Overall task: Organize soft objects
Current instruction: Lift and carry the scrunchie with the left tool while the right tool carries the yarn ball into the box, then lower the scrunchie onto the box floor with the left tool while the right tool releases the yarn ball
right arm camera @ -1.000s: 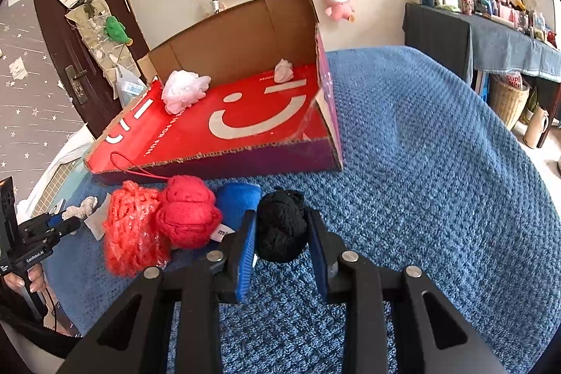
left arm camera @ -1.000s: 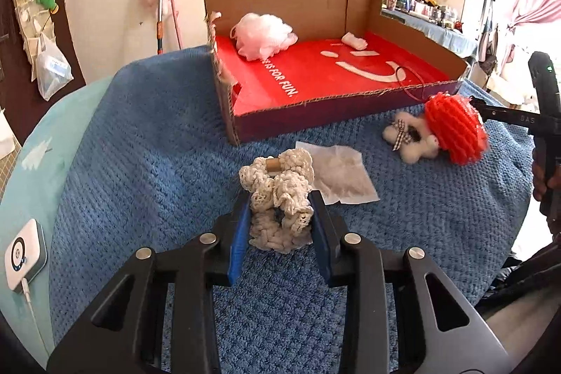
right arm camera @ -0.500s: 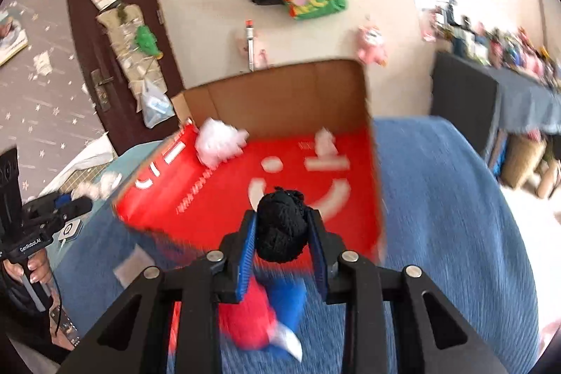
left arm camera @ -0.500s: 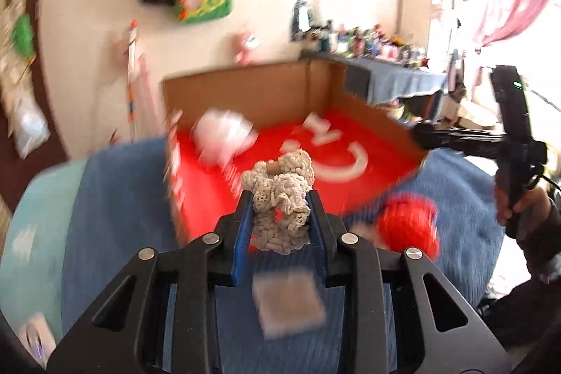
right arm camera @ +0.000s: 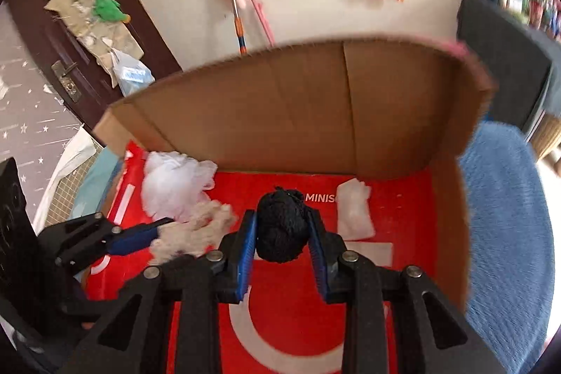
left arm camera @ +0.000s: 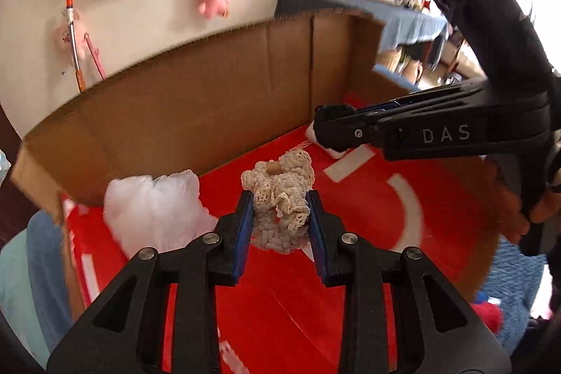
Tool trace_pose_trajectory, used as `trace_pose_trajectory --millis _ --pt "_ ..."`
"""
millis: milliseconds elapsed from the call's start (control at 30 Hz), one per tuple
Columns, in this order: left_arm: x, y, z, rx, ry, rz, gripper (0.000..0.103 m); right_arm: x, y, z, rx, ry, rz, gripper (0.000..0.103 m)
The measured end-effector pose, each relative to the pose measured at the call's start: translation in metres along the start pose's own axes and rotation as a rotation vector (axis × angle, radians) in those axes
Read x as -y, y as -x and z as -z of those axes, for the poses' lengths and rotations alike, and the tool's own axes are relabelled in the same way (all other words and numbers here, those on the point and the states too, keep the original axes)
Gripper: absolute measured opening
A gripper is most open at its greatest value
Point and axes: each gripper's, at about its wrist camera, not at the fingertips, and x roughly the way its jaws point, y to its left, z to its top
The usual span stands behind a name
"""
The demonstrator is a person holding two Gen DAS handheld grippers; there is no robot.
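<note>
Red-floored cardboard box (right arm camera: 392, 135), left tool (left arm camera: 280, 216) clamping cream crochet bundle (left arm camera: 278, 198), right tool (right arm camera: 280, 233) gripping black yarn ball (right arm camera: 280, 226)

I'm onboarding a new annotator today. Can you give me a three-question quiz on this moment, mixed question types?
1. True or false: the left gripper is clamped on the cream crochet bundle.
2. Multiple choice: what does the right gripper hold? A) a pink plush B) the black yarn ball C) nothing
3. Short answer: name the two items already lying on the red floor of the cardboard box.

Key
1. True; both blue pads press its sides.
2. B
3. The white mesh pouf near the left corner and the small white cloth piece by the back wall.
</note>
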Motion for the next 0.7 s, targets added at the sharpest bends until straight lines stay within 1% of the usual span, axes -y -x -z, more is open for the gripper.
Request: trace_pose_trajectory --millis 67,133,233,267,367,467,533,700 --pt "-0.001 -0.014 -0.003 -0.021 -0.013 -0.029 0.028 0.004 -0.013 -0.005 -0.031 -0.007 0.009 0.031" --pt "0.000 -0.025 -0.004 -0.042 -0.015 -0.034 0.028 0.007 -0.024 -0.008 -0.046 -0.008 0.028 0.031" --pt "0.002 -0.035 -0.004 -0.055 -0.033 -0.057 0.028 0.010 -0.037 -0.011 -0.068 -0.025 0.011 0.031" --pt "0.003 -0.039 -0.004 -0.060 -0.038 -0.067 0.028 0.010 -0.039 -0.012 -0.073 -0.019 0.020 0.031" --pt "0.004 -0.045 -0.004 -0.078 -0.035 -0.077 0.028 0.007 -0.048 -0.013 -0.083 0.006 0.053 0.031" --pt "0.005 -0.051 -0.004 -0.091 -0.027 -0.076 0.028 0.006 -0.056 -0.012 -0.095 0.005 0.056 0.031" --pt "0.005 -0.054 -0.004 -0.095 -0.024 -0.084 0.028 0.003 -0.058 -0.010 -0.096 0.024 0.086 0.031" --pt "0.009 -0.067 -0.013 -0.107 -0.010 -0.087 0.028 0.000 -0.064 -0.006 -0.104 0.048 0.111 0.032"
